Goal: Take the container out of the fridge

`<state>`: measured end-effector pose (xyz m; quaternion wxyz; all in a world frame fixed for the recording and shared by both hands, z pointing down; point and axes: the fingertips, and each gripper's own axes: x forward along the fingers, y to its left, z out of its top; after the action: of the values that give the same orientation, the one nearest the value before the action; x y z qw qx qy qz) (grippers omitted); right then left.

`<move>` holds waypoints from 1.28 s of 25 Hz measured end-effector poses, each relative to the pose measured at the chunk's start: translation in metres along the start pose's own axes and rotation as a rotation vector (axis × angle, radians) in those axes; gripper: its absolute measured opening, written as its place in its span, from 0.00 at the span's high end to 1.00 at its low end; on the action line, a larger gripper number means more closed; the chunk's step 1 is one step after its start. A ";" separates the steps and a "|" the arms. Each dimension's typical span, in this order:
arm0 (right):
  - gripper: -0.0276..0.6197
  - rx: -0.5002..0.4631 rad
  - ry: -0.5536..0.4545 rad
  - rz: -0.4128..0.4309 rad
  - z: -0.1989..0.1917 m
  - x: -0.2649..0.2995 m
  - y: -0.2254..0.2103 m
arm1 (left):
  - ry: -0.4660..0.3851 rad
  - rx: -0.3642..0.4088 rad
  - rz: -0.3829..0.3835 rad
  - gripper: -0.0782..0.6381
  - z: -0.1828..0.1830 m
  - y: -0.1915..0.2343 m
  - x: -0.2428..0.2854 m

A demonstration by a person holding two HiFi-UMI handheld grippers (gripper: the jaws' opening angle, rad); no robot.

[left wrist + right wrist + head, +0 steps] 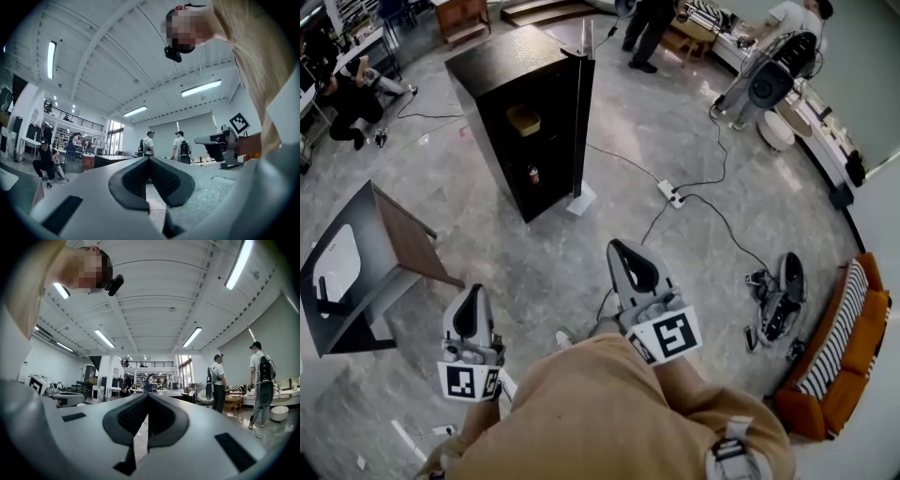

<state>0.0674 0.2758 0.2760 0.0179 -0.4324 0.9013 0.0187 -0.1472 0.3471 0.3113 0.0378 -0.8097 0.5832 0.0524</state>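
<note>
Container (523,119) inside open fridge (502,66) made out in head view only, well ahead of left tool (150,163) and right tool (147,400); both seen closed, empty, in own views.

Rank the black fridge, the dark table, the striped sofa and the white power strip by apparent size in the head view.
1. black fridge and dark table: too alike to rank, and the table is nearer the camera.
2. striped sofa.
3. white power strip, clearly smallest.
</note>
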 end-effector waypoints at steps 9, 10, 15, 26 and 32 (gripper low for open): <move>0.96 -0.012 0.012 -0.035 0.000 -0.005 0.003 | -0.016 -0.013 -0.060 0.89 -0.001 -0.005 0.010; 0.96 -0.014 0.009 -0.032 0.000 -0.004 0.003 | -0.016 -0.010 -0.064 0.89 -0.002 -0.005 0.011; 0.96 0.009 0.004 -0.016 -0.011 0.007 -0.004 | -0.001 -0.009 -0.038 0.89 -0.013 0.001 0.019; 0.96 0.066 -0.033 0.036 -0.017 0.095 -0.071 | 0.039 0.030 0.019 0.89 -0.029 0.024 0.109; 0.96 0.050 -0.012 0.075 -0.027 0.149 -0.120 | 0.062 0.022 0.034 0.89 -0.047 0.041 0.177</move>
<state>0.0678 0.0831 0.2935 0.0333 -0.3977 0.9169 -0.0005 -0.1288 0.1613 0.3351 0.0279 -0.8003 0.5985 0.0213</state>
